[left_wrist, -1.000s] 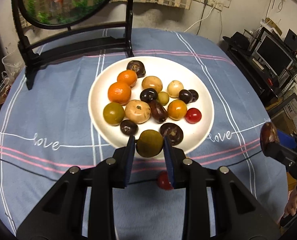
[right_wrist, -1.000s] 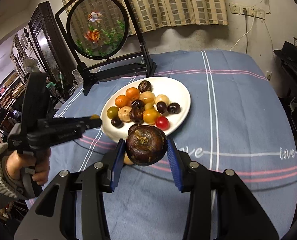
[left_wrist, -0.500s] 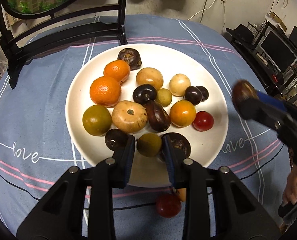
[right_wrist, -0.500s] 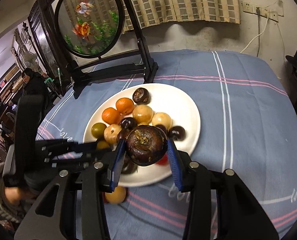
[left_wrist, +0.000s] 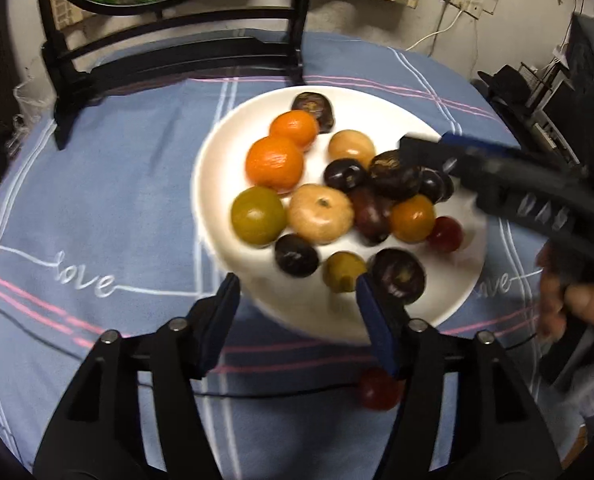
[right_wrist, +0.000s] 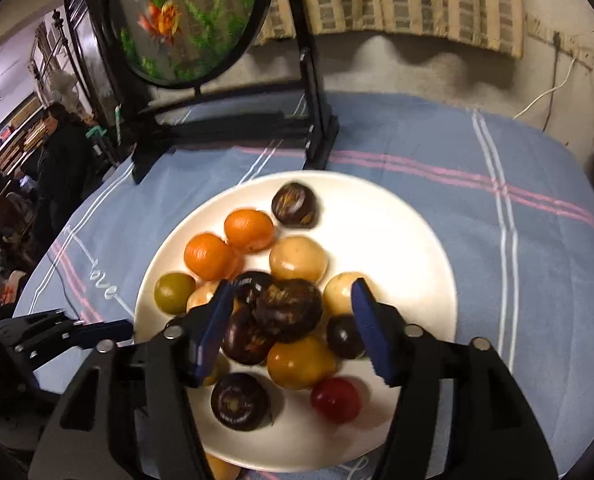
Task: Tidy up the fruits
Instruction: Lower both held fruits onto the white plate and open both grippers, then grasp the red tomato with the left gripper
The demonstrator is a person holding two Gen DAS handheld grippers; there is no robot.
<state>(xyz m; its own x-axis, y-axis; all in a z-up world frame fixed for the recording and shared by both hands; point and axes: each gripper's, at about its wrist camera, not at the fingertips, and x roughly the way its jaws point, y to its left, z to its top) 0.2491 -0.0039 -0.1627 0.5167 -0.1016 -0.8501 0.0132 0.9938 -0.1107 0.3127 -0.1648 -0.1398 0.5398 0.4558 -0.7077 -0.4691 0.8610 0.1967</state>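
Resting on a worktop covered by a blue cloth with pink and white stripes [left_wrist: 137, 208], a round white ceramic plate [left_wrist: 225, 152] is seen loaded with fruit. Two orange mandarins [left_wrist: 275, 162] are placed on its left side, with an olive-green round fruit [left_wrist: 258, 215] and a pale tan round fruit [left_wrist: 321, 213] nearer the camera.

The left gripper [left_wrist: 297, 308] is held over the near rim of the plate, its jaws opening. A small olive-green fruit [left_wrist: 343, 271] is seen lying on the plate just ahead of the jaws, close to the right pad; neither pad is pressed on it. A red cherry tomato [left_wrist: 377, 389] is left on the cloth near the plate, partly hidden by the gripper.

The right gripper [right_wrist: 291, 324] is held over the middle of the plate, its jaws also opening. A dark purple mangosteen [right_wrist: 289, 308] is seen between the blue pads, lying on top of the other dark fruits, with a gap on each side. Another red tomato [right_wrist: 336, 399] is found on the plate's near right part.

A black-framed round screen painted with goldfish [right_wrist: 189, 20] is stood at the far side of the worktop.
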